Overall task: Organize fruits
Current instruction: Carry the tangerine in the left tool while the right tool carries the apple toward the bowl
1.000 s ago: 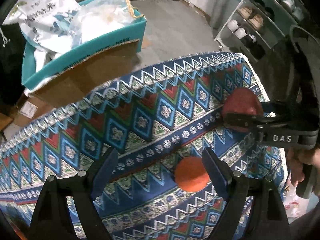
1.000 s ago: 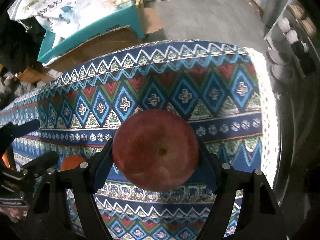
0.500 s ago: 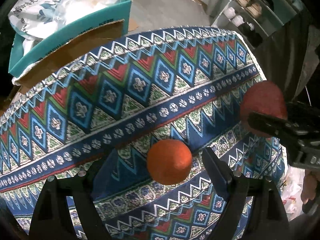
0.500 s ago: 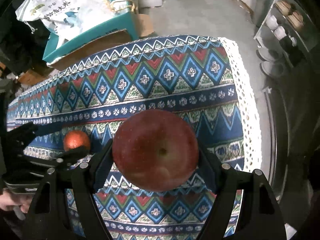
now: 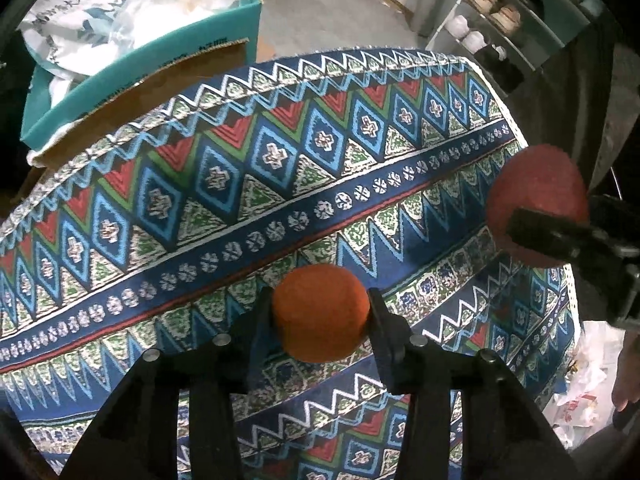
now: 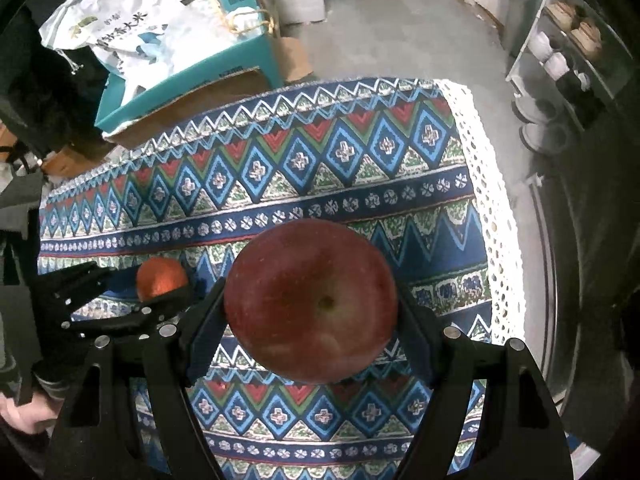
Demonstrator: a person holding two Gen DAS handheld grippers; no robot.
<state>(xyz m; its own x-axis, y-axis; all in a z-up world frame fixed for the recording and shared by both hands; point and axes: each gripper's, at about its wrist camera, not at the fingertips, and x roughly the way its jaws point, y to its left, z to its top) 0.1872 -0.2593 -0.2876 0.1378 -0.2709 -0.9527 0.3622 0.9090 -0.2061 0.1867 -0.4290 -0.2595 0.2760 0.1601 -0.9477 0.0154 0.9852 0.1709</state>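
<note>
Table [image 6: 496, 208] under a patterned blue tablecloth [image 6: 304, 168].

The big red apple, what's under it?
Under the apple, held in the right gripper, lies the patterned tablecloth. The cloth directly beneath is hidden by the fruit.

Both tools are matte black plastic. The left gripper [image 5: 320, 316] fills the bottom of its own view with two angular arms that branch like an inverted V, each carrying round silver screw heads, and end in flat fingers [image 5: 380, 320] with dark blue pads on the inner faces. The right gripper [image 6: 312, 308] is built the same way at the bottom of its view, with silver screws on each arm and blue-padded fingers [image 6: 202, 332]. At the lower left edge of the right view, a grey ribbed cuff [image 6: 50, 380] shows beside a hand [image 6: 18, 412].
</note>
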